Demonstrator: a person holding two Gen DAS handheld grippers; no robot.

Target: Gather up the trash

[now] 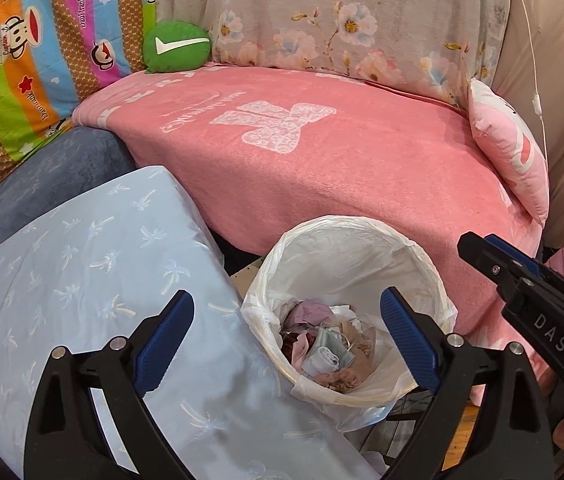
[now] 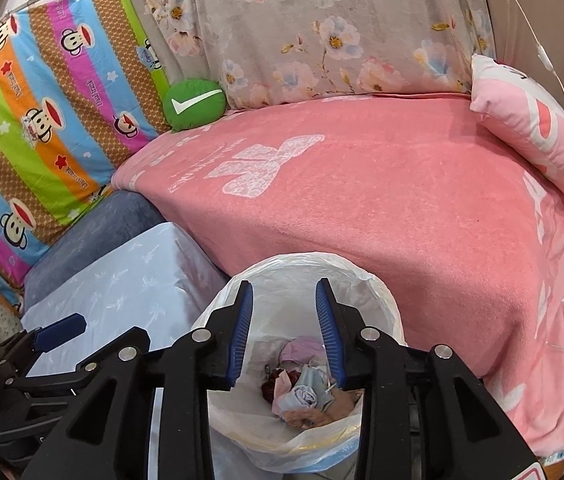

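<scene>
A trash bin [image 1: 422, 256] lined with a white plastic bag stands on the floor against the pink bed; it also shows in the right wrist view [image 2: 386, 300]. Crumpled trash [image 1: 324, 346] in pink, grey and tan lies at its bottom, seen too in the right wrist view [image 2: 302, 392]. My left gripper [image 1: 287, 314] is open wide and empty, just above the bin's near rim. My right gripper [image 2: 284, 300] is open, narrower, and empty over the bin mouth. The right gripper's fingers [image 1: 494, 252] enter the left wrist view at right.
A pink blanket [image 1: 322, 160] covers the bed. A light blue cushion [image 1: 102, 280] and a dark blue one [image 1: 50, 184] lie left of the bin. A green round pillow [image 1: 176, 46], a pink pillow [image 1: 510, 148], a floral cover and a striped cartoon sheet stand behind.
</scene>
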